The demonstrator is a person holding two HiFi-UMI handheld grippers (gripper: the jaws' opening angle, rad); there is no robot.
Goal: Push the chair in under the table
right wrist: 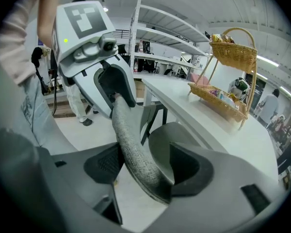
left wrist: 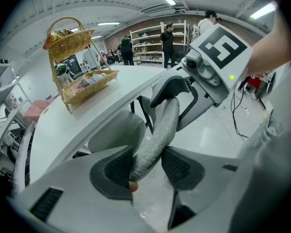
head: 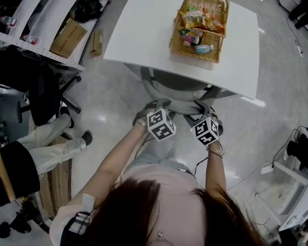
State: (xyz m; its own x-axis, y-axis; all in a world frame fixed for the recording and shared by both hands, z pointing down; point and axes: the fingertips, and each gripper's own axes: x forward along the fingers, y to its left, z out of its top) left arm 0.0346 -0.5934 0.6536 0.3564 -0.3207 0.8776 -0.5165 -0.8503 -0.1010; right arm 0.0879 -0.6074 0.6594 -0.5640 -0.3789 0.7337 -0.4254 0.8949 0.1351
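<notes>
1. The left gripper [left wrist: 146, 166] is pinching the grey fabric top edge of the chair [head: 177, 88] backrest between its pads.
2. The right gripper [right wrist: 141, 168] is clamping that same edge, just beside the left one.
3. The chair is sitting with its seat partly under the white table [head: 143, 35], which is carrying a wicker basket [head: 200, 29].
</notes>
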